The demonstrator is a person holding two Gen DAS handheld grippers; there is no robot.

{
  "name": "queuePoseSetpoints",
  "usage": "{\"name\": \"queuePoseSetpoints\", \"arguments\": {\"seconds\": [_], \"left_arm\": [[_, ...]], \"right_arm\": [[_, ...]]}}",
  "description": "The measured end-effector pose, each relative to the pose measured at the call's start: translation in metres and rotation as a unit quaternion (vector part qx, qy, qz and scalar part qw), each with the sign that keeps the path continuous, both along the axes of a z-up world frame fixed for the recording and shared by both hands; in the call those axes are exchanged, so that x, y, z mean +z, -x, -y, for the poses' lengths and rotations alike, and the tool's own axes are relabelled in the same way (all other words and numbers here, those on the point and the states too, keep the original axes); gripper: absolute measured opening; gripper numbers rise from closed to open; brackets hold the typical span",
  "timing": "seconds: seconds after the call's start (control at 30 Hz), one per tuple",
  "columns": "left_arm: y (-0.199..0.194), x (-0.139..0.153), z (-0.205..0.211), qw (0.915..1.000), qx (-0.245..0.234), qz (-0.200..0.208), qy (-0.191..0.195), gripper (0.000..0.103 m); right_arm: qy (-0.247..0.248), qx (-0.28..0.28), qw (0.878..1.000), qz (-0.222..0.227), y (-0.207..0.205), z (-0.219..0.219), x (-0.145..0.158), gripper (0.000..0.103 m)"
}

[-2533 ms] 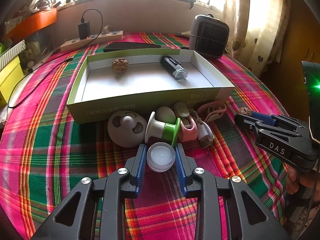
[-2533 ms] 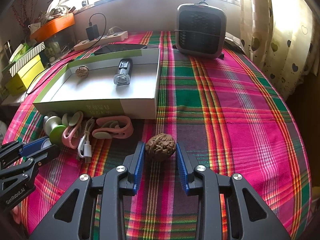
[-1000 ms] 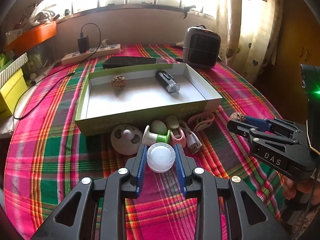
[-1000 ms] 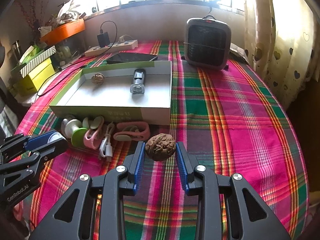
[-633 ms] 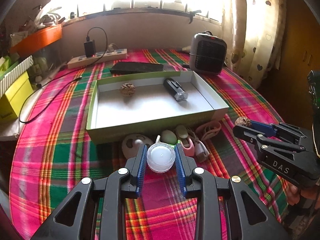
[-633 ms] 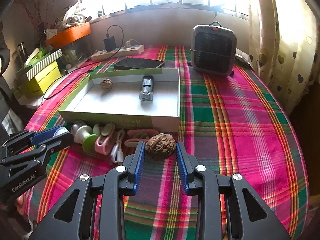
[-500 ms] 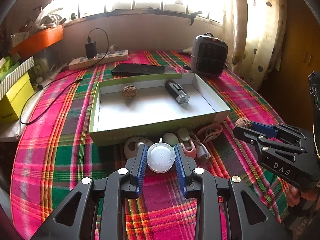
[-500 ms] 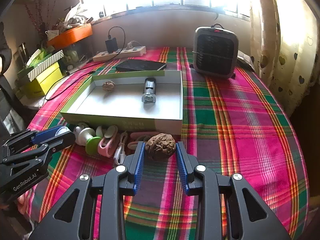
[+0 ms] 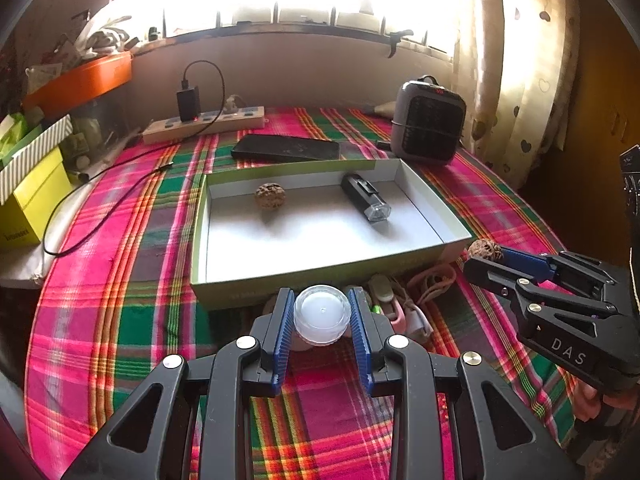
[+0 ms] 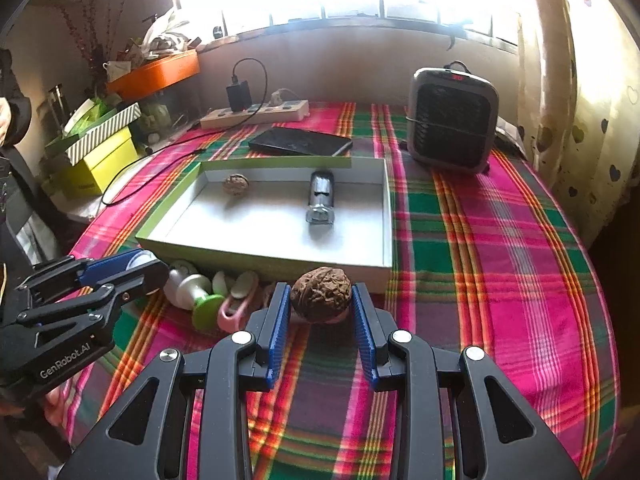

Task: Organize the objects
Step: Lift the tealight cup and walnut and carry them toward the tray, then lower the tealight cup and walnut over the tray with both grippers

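My left gripper (image 9: 322, 314) is shut on a small clear round jar (image 9: 322, 312), held above the table just in front of the green-edged box (image 9: 224, 280). My right gripper (image 10: 320, 300) is shut on a brown walnut (image 10: 321, 293) near the box's front right corner. The same walnut (image 9: 485, 249) shows at the right gripper's tips in the left wrist view. Inside the box (image 10: 386, 216) lie a second walnut (image 9: 270, 195) and a black flashlight (image 9: 365, 197). Small items lie in front of the box: a white and green spool (image 10: 198, 294) and a pink clip (image 10: 236, 308).
A grey heater (image 10: 452, 120) stands at the back right. A black phone (image 9: 286, 148) and a power strip with a charger (image 9: 204, 122) lie behind the box. Yellow boxes (image 10: 100, 160) sit at the left edge. Plaid cloth (image 10: 500, 260) covers the table right of the box.
Both grippers have risen and drawn a little toward the box with their loads still held. The items on the table have not moved.
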State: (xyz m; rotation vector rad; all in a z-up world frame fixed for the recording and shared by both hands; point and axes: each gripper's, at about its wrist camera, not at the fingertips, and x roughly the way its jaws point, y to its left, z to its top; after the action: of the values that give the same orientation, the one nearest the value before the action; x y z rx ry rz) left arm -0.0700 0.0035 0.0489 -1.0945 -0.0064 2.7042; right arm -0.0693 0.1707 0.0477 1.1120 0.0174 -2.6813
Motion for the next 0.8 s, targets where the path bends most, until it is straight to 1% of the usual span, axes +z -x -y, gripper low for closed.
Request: {"name": "queuePoseSetpoints", "arguments": {"seconds": [0.33, 0.8], "left_arm": [[0.022, 0.004, 0.009, 0.9999, 0.008, -0.005, 0.004, 0.026], [0.058, -0.005, 0.016, 0.9998, 0.018, 0.01, 0.005, 0.026]], "right_arm": [[0.004, 0.016, 1.0, 0.002, 0.018, 0.013, 0.001, 0.032], [-0.007, 0.04, 0.999, 0.001, 0.052, 0.03, 0.003, 0.032]]}}
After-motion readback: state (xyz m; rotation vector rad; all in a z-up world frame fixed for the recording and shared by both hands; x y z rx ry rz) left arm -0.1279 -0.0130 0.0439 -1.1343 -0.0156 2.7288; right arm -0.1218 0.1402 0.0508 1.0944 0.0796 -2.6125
